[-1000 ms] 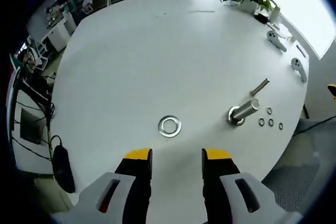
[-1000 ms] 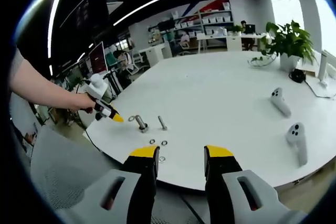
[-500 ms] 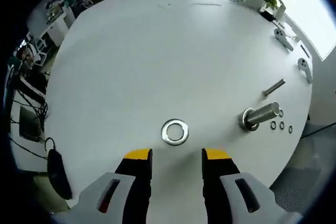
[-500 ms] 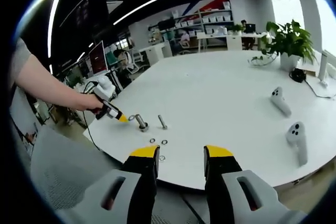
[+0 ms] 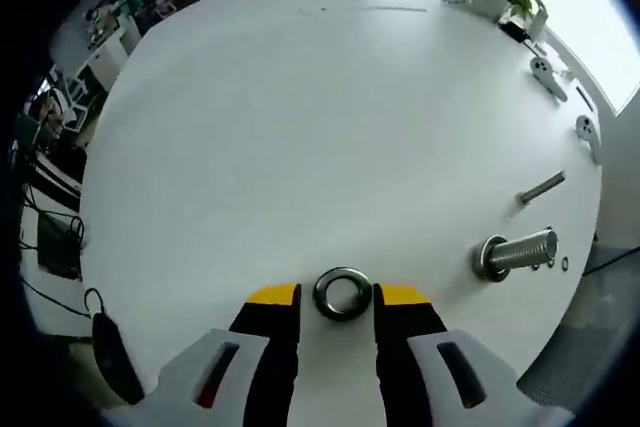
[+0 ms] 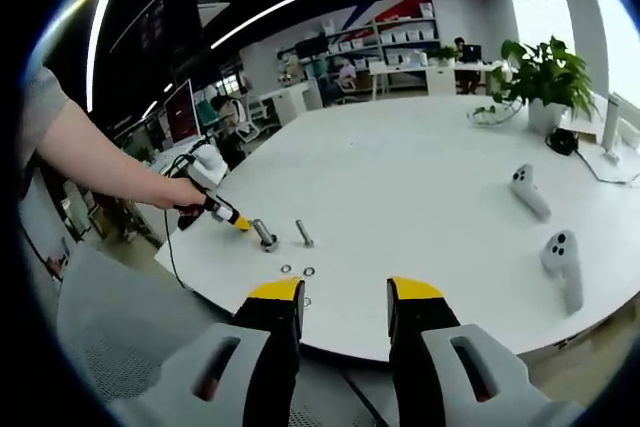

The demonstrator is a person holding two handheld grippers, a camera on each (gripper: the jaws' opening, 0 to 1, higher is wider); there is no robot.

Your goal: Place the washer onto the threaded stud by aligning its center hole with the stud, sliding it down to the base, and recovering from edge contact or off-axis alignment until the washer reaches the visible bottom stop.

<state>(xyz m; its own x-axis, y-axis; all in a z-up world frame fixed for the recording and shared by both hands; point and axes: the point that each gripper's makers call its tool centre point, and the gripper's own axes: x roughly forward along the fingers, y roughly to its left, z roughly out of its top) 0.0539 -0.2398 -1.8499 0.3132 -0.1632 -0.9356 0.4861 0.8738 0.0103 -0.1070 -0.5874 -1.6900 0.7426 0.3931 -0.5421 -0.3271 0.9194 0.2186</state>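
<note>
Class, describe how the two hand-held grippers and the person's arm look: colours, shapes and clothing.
The left gripper and right gripper each have two black jaws with yellow tips on pale grey bodies with slots. In the right gripper view, the person's arm wears a short grey sleeve.

washer [image 5: 342, 293] between open jaws, stud [image 5: 518, 253] right

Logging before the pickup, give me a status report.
Left gripper open, straddling the washer flat on the table. Right gripper open, empty. Threaded stud bare, off to the side. Nothing between them.
</note>
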